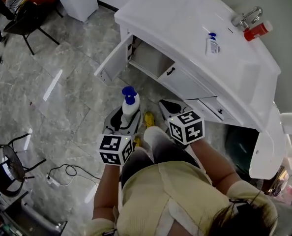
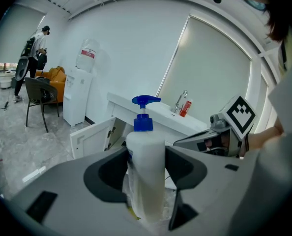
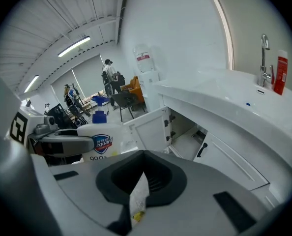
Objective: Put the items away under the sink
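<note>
My left gripper (image 1: 128, 116) is shut on a white pump bottle (image 1: 130, 103) with a blue pump head, held upright above the floor in front of the sink cabinet (image 1: 185, 80). In the left gripper view the bottle (image 2: 146, 168) fills the gap between the jaws. To its right, my right gripper (image 1: 168, 108) is shut on a thin white and yellow packet (image 3: 137, 198). The right gripper view also shows the bottle (image 3: 98, 140) at the left. One cabinet door (image 1: 113, 61) stands open onto an empty compartment (image 1: 151, 59).
On the white counter (image 1: 185, 18) stand a small blue-capped bottle (image 1: 212, 44), a red bottle (image 1: 257, 31) and the faucet (image 1: 247, 17). The drawer front (image 1: 185, 82) beside the open compartment is shut. A chair (image 1: 25, 21) and a cable (image 1: 62, 173) are off to the left.
</note>
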### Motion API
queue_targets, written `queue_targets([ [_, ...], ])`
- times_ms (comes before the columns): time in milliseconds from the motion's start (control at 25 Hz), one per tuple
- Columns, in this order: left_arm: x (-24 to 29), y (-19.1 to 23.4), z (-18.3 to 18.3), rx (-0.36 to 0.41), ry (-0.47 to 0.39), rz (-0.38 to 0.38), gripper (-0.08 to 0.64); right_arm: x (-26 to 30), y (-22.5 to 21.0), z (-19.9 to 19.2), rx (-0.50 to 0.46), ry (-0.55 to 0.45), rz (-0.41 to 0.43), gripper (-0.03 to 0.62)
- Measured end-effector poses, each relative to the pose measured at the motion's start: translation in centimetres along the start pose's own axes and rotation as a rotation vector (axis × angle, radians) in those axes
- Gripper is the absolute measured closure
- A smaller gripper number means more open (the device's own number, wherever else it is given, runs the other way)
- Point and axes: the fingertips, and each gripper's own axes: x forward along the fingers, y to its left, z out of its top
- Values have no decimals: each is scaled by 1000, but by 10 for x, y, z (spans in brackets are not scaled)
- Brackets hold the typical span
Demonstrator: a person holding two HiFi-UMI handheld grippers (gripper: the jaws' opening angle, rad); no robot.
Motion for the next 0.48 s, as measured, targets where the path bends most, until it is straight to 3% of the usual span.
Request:
queue_targets([
  [480, 60, 33, -27, 41, 45, 69, 295, 66, -43, -6, 35, 67, 36, 568],
])
